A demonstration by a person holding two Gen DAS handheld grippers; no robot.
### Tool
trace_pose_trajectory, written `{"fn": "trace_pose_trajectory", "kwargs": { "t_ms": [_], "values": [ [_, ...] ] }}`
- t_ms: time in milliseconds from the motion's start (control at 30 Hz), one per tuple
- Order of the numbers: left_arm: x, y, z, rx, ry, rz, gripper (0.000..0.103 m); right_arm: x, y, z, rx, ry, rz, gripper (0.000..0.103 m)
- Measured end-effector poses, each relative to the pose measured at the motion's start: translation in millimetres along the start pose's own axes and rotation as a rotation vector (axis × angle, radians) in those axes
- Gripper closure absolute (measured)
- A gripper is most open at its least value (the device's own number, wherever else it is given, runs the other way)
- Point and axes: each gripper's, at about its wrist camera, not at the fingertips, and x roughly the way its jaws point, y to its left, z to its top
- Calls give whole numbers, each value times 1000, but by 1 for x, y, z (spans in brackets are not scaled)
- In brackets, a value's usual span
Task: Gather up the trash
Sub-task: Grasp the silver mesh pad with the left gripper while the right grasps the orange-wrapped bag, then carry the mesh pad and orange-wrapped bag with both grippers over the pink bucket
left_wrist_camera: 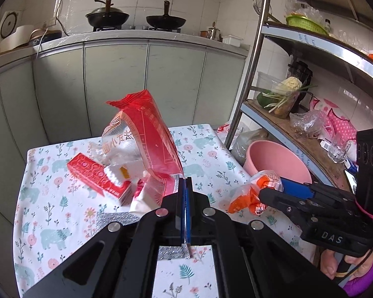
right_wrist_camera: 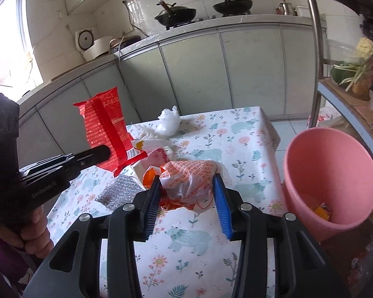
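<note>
- The left gripper [left_wrist_camera: 185, 182] is clenched tight on the lower edge of a red snack bag [left_wrist_camera: 151, 134], which hangs in the air above the table, tilted, its crimped top end uppermost; glossy red film with a clear window and white printing.
- The right gripper [right_wrist_camera: 186, 186] grasps a crumpled orange-and-white wrapper [right_wrist_camera: 189, 181] between its blue ribbed pads, lifted above the tablecloth near the table's right edge; thin crinkled plastic with orange print.
- More litter lies on the table beneath the red bag: a red carton [left_wrist_camera: 97, 176] with a white end, a silvery embossed foil piece [right_wrist_camera: 119, 193], and a wad of white plastic [right_wrist_camera: 169, 121] toward the far edge.
- A pink plastic bucket [right_wrist_camera: 330, 173], round and smooth, stands just off the table's right edge; something orange lies in its bottom.
- The tablecloth [right_wrist_camera: 186, 260] is white with bears, flowers and leaves.
- Beyond: grey-green cabinet doors, a tiled wall, two black woks [left_wrist_camera: 107, 16] on a stove, and a metal shelf rack [left_wrist_camera: 310, 39] at the right.
</note>
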Motion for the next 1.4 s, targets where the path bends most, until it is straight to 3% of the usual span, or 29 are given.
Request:
{"fn": "trace_pose_trajectory", "kwargs": {
  "t_ms": [367, 1400],
  "values": [
    [25, -21, 11, 6, 40, 13, 103, -4, -15, 1, 24, 2, -22, 61],
    [54, -27, 12, -8, 89, 87, 103, 2, -28, -2, 47, 16, -13, 61]
  ]
}}
